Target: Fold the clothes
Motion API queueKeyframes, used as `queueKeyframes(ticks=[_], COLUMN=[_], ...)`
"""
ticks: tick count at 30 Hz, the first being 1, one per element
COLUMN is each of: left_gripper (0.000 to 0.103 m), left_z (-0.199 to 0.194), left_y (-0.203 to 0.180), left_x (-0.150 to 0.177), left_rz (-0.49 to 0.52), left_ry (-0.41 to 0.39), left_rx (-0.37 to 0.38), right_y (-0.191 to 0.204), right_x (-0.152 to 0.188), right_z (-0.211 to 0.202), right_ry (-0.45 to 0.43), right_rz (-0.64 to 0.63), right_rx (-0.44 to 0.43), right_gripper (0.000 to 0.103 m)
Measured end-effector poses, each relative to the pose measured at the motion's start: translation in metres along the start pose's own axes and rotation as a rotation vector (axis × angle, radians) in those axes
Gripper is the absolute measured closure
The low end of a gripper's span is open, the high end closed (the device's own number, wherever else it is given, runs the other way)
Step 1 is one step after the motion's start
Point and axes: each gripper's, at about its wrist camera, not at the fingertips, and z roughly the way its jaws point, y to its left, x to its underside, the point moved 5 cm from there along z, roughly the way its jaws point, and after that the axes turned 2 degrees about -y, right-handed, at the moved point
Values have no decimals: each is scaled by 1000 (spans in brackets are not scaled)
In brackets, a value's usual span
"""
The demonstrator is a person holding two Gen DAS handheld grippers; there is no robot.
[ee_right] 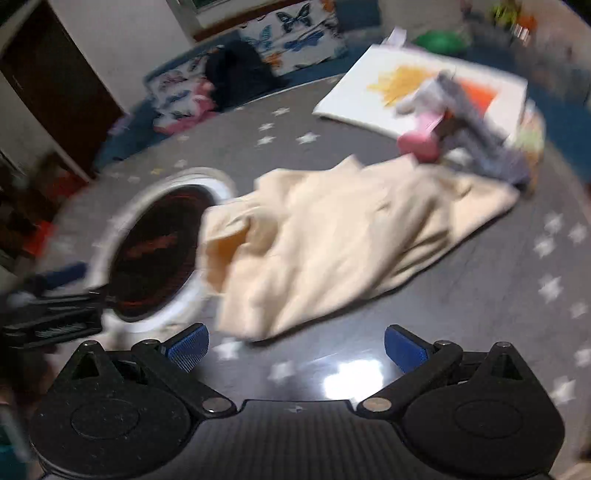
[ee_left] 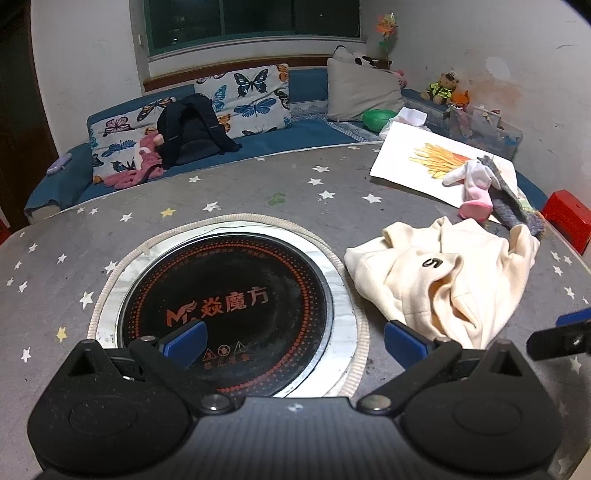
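Grey star-patterned table [ee_left: 258,192] ahead of the jaws; beyond it, a blue sofa [ee_left: 303,129] with butterfly cushions [ee_left: 247,96] against a white wall [ee_left: 85,55]. Dark green-framed window [ee_left: 251,18] above; dark door [ee_right: 55,81] far left

The cream garment [ee_left: 443,280] is soft, matt cloth, thickly creased. The table [ee_left: 258,188] has a smooth grey covering that shows a glossy glare in the right wrist view. The round cooktop [ee_left: 225,306] is glossy black glass with dusty smears. The left gripper [ee_left: 291,345] has matt black plastic arms, ridged blue pads and shiny metal pins.
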Motion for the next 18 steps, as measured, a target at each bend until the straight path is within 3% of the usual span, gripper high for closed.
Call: queueKeyframes(ticks=[2,4,6,9,14,16,18], left_gripper=[0,0,0,0,0,0,0], left_z=[2,4,7,12,15,17,26], left_y=[-2,0,1,1,-6,-10,-13], left_x=[-1,-2,-6,-13,-30,-37,-45], left_rz=[2,10,-1,-5,47,73,91], left_ry=[-3,-11,-13,-27,-111,-149,-123], left_rx=[-7,-15,-15,-6,-50,-66,-56], right_y=[-4,1,4,9,11,17,15], right_x=[8,14,15,11,2,3,2], right_z=[-3,-7,-19,-41,-29,-31,-25], right_ry=[-71,-127,-242,-400,-379,-480,-523], right_rz=[34,-73,-118,-138,-138,-184,-227], right_rx=[-74,-19,23,24,66,114,108], right_gripper=[0,0,0,0,0,0,0])
